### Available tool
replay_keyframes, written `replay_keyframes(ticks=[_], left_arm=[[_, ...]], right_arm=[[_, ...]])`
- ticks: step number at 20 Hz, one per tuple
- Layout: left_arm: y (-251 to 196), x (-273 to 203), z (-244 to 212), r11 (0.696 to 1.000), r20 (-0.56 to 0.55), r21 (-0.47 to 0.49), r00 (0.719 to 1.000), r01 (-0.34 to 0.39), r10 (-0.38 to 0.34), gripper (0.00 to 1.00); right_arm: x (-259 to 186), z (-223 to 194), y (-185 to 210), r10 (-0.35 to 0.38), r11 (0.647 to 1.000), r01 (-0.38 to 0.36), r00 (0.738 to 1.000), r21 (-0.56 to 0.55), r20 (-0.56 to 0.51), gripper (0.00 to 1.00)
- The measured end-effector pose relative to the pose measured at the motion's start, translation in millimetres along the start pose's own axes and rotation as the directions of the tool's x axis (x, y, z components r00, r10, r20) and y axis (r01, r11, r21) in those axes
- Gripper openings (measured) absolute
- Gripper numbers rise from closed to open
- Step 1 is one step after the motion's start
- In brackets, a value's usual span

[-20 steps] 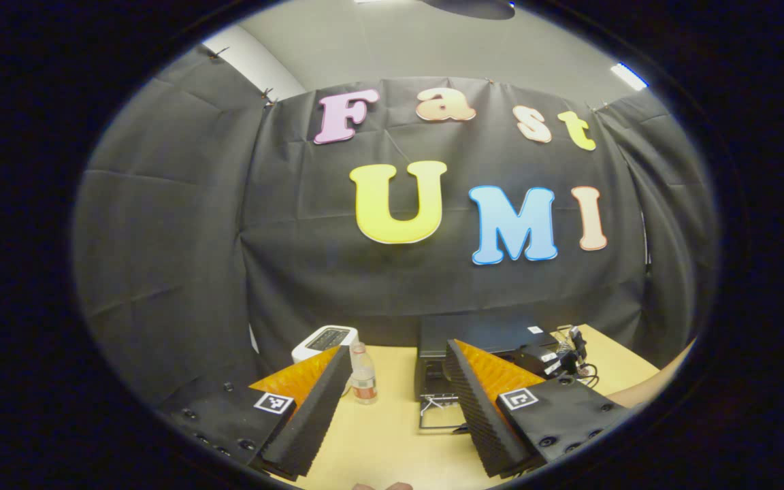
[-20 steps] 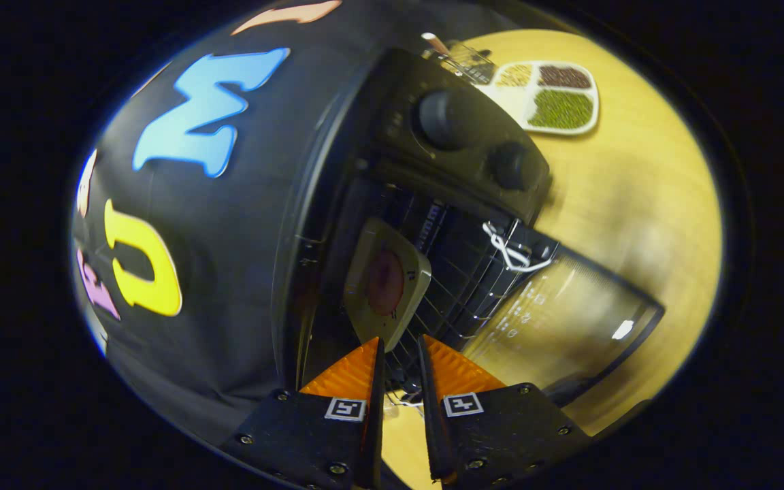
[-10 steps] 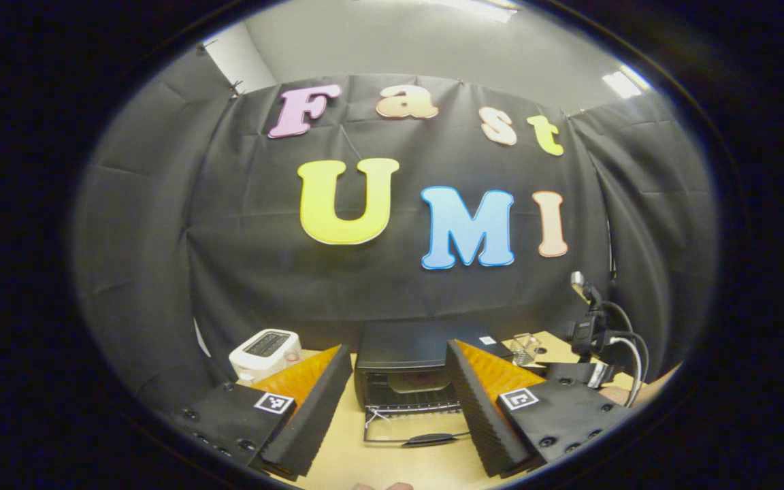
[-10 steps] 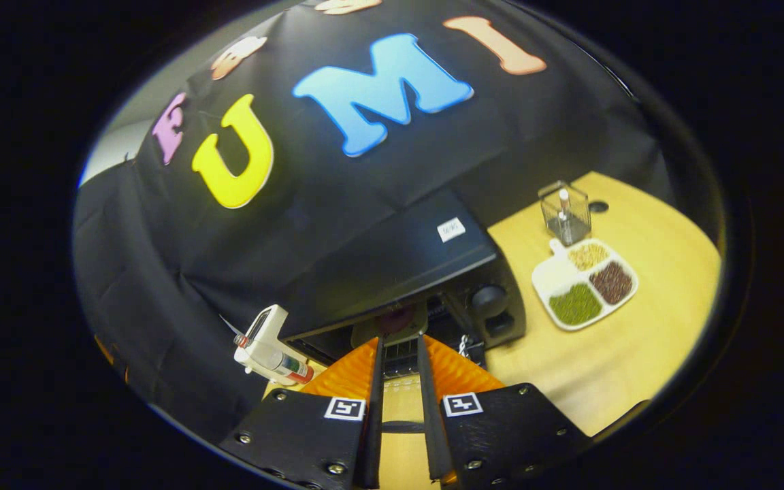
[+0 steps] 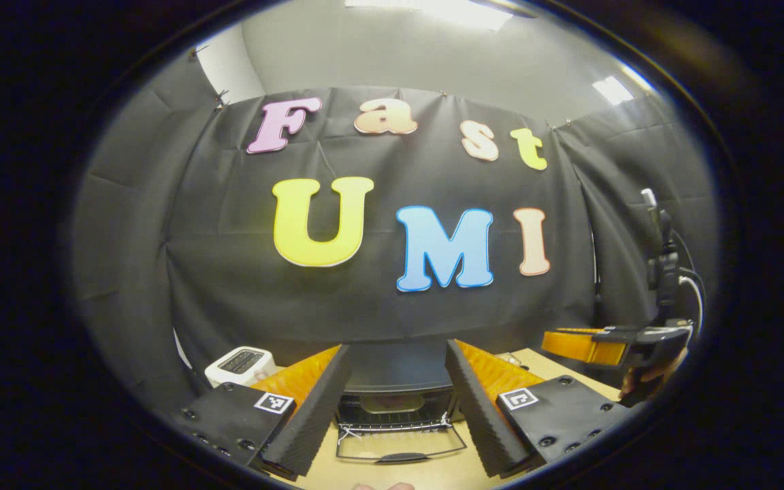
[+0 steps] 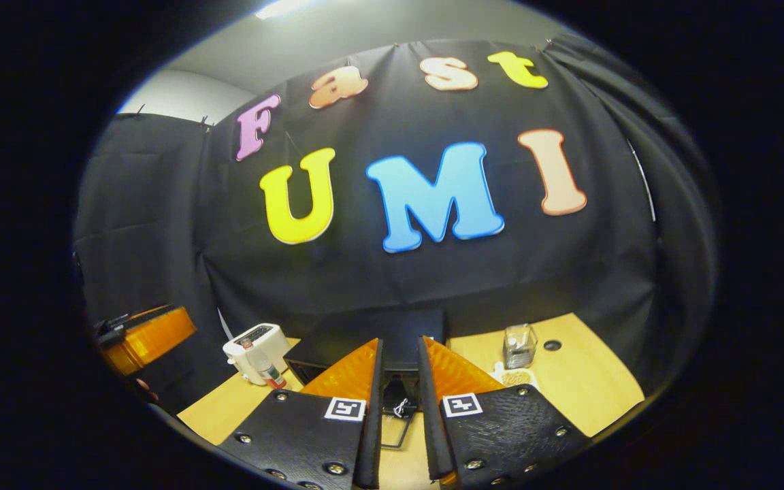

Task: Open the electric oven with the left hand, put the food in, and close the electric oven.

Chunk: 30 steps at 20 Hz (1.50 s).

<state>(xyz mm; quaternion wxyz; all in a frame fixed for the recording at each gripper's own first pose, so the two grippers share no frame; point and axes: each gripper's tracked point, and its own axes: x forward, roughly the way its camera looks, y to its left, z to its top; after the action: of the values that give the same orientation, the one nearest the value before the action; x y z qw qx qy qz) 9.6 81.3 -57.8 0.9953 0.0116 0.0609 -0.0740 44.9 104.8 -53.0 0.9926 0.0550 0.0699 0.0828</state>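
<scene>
The black electric oven (image 5: 395,364) stands on the wooden table, framed between the fingers of my left gripper (image 5: 397,347), which is open wide and holds nothing. Its glass door (image 5: 399,446) lies folded down flat, with white string (image 5: 348,430) tied at the hinge side. A pale plate of food (image 5: 382,403) rests on the rack inside. My right gripper (image 6: 400,339) hovers back from the oven (image 6: 337,340), its fingers a narrow gap apart and empty. The right gripper (image 5: 586,344) also appears at the right of the left gripper view, and the left gripper (image 6: 150,333) at the left of the right gripper view.
A white toaster (image 6: 256,347) with a small bottle (image 6: 266,371) beside it stands left of the oven. Right of the oven are a clear glass box (image 6: 518,344) and a white tray of beans (image 6: 518,376). The table (image 6: 589,388) extends to the right.
The right gripper has drawn back out of the oven, leaving the plate on the rack, and has risen and levelled. The left gripper has swung until the oven sits between its fingers.
</scene>
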Motion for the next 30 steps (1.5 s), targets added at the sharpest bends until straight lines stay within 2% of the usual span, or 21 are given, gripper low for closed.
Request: replay_keyframes(ticks=[1, 2, 3, 4, 6, 7, 8, 11, 14, 17, 18, 19, 22, 23, 24, 26, 29, 30], left_arm=[[-6, 1, 5, 1.000, 0.011, -0.005, 1.000, 0.007, -0.007, 0.99], [-10, 4, 6, 1.000, 0.015, -0.012, 1.000, 0.011, -0.011, 0.99], [-13, 6, 6, 1.000, 0.014, -0.015, 1.000, 0.017, -0.017, 0.99], [-17, 8, 5, 1.000, 0.015, -0.018, 1.000, 0.019, -0.019, 0.94], [-25, 12, 4, 0.999, 0.015, -0.029, 0.999, 0.029, -0.029, 0.99], [-28, 15, 0, 0.999, 0.002, -0.032, 0.999, 0.035, -0.035, 0.94], [-30, 17, -9, 0.999, -0.019, -0.036, 0.999, 0.040, -0.040, 0.98], [-32, 26, -44, 0.998, -0.114, -0.052, 0.993, 0.037, -0.043, 0.98], [-36, 30, -106, 0.996, -0.272, -0.086, 0.960, 0.040, -0.062, 0.99], [-39, 29, -167, 0.990, -0.414, -0.138, 0.907, 0.027, -0.082, 0.99], [-34, 27, -183, 0.991, -0.450, -0.130, 0.891, 0.010, -0.068, 0.99], [-31, 25, -200, 0.993, -0.479, -0.115, 0.876, 0.000, -0.056, 0.94], [-32, 17, -245, 0.994, -0.574, -0.107, 0.816, -0.002, -0.060, 0.95], [-33, 16, -263, 0.994, -0.617, -0.107, 0.784, -0.003, -0.064, 0.99], [-32, 10, -280, 0.993, -0.662, -0.116, 0.746, -0.004, -0.075, 0.95], [-25, 7, -312, 0.992, -0.731, -0.119, 0.680, -0.052, -0.052, 0.99], [-22, 5, -355, 0.985, -0.812, -0.139, 0.582, -0.103, -0.054, 0.91], [-20, 2, -368, 0.986, -0.835, -0.129, 0.548, -0.104, -0.052, 0.99]], right_arm=[[-10, 19, -5, -0.021, 1.000, 0.022, 0.999, -0.022, 0.040, 0.27], [-18, 35, -10, -0.027, 0.999, 0.030, 0.997, -0.036, 0.075, 0.39], [-25, 45, -12, -0.028, 0.998, 0.033, 0.995, -0.050, 0.091, 0.27], [-33, 52, -15, -0.041, 0.997, 0.047, 0.994, -0.061, 0.106, 0.27], [-40, 62, -23, -0.049, 0.997, 0.055, 0.991, -0.050, 0.126, 0.27], [-45, 64, -30, -0.063, 0.996, 0.071, 0.989, -0.050, 0.135, 0.32], [-47, 66, -31, -0.070, 0.996, 0.078, 0.986, -0.050, 0.149, 0.34], [-50, 73, -34, -0.081, 0.994, 0.093, 0.979, -0.057, 0.189, 0.76], [-53, 73, -39, -0.100, 0.994, 0.107, 0.975, -0.026, 0.200, 0.81], [-49, 63, -51, -0.128, 0.990, 0.136, 0.976, -0.037, 0.178, 0.82], [-48, 58, -57, -0.145, 0.987, 0.154, 0.975, -0.042, 0.166, 0.82], [-48, 54, -62, -0.157, 0.985, 0.167, 0.975, -0.047, 0.158, 0.83], [-47, 52, -66, -0.160, 0.984, 0.169, 0.975, -0.046, 0.155, 0.84], [-47, 49, -68, -0.163, 0.983, 0.174, 0.974, -0.057, 0.157, 0.92], [-48, 51, -68, -0.158, 0.984, 0.169, 0.974, -0.062, 0.162, 0.95], [-45, 50, -69, -0.153, 0.985, 0.164, 0.975, -0.054, 0.162, 0.95], [-43, 45, -77, -0.177, 0.982, 0.185, 0.973, -0.045, 0.148, 0.95], [-43, 43, -79, -0.183, 0.981, 0.191, 0.972, -0.040, 0.144, 0.95]])
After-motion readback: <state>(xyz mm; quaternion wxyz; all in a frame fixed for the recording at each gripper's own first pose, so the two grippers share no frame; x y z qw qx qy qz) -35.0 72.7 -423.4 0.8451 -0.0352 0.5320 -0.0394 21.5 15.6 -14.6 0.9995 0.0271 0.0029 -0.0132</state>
